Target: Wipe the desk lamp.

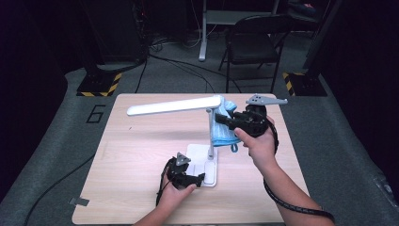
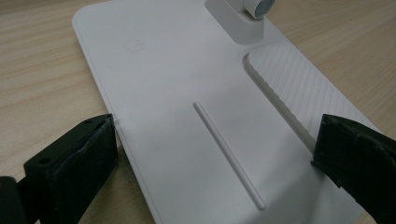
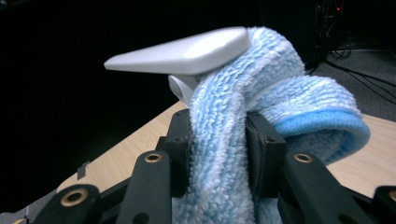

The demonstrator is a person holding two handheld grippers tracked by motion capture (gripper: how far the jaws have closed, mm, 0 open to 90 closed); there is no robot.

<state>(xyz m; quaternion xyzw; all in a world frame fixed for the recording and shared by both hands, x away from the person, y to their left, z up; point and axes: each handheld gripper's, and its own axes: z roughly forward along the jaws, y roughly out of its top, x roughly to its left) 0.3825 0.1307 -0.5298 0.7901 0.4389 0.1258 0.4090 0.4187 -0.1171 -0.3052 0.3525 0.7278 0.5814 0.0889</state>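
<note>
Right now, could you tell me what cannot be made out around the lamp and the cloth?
- High view: right gripper tips, hidden by blue cloth.
- Left gripper view: lamp base near corner, cut off at the bottom edge.
- Right gripper view: lamp head joint, covered by cloth.

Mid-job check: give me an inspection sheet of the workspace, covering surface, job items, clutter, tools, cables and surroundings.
Surface: light wooden table, bare apart from the job's things.
Job's things: white desk lamp with a long flat head on a thin post, standing on its flat white base; fluffy light-blue cloth draped against the end of the lamp head.
Clutter: nothing seen.
Tools: left tool at the base's near end, a jaw on either edge of the base; whether they press, cannot tell. Right tool raised near the post's top, shut on the cloth.
Cables: a black cable trails from each tool; more run across the floor.
Surroundings: grey carpet, black folding chair, two stand feet with yellow-black stripes.
</note>
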